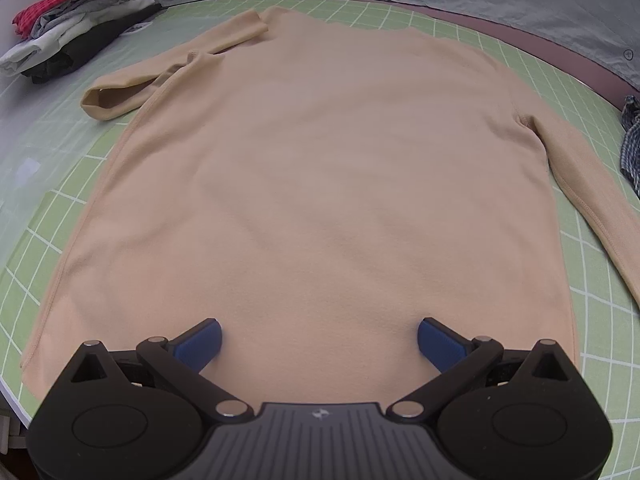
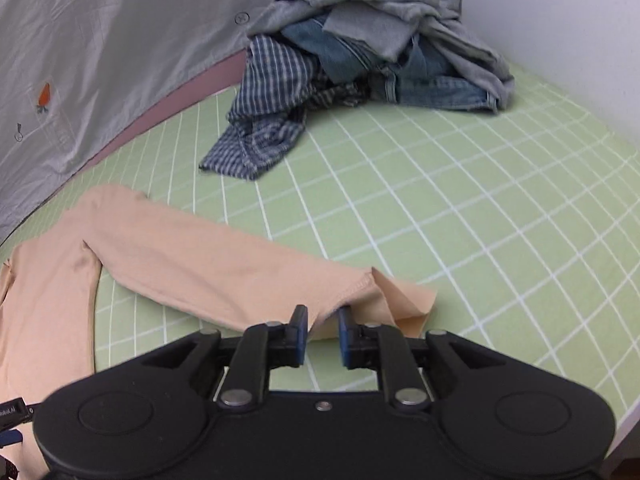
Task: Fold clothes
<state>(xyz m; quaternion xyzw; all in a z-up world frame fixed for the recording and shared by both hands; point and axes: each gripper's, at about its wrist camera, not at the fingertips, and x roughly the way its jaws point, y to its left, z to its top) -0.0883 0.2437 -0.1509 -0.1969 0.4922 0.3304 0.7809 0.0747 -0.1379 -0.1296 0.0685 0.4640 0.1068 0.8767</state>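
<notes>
A beige long-sleeved shirt (image 1: pixel 312 184) lies flat on the green grid mat (image 1: pixel 592 288). Its left sleeve (image 1: pixel 168 76) is bent back at the top left. My left gripper (image 1: pixel 319 324) hovers over the shirt's near hem with its blue pads wide apart and nothing between them. In the right wrist view the shirt's right sleeve (image 2: pixel 224 264) stretches across the mat (image 2: pixel 480 220). Its cuff (image 2: pixel 404 300) is crumpled at the end. My right gripper (image 2: pixel 322 312) stands at the cuff with a narrow gap. A fold of sleeve cloth sits loosely between the pads.
A stack of folded clothes (image 1: pixel 76 20), red on top, sits at the mat's far left. A heap of unfolded clothes (image 2: pixel 360 52), with a plaid shirt, jeans and grey garments, lies at the far right. A grey sheet (image 2: pixel 100 60) borders the back.
</notes>
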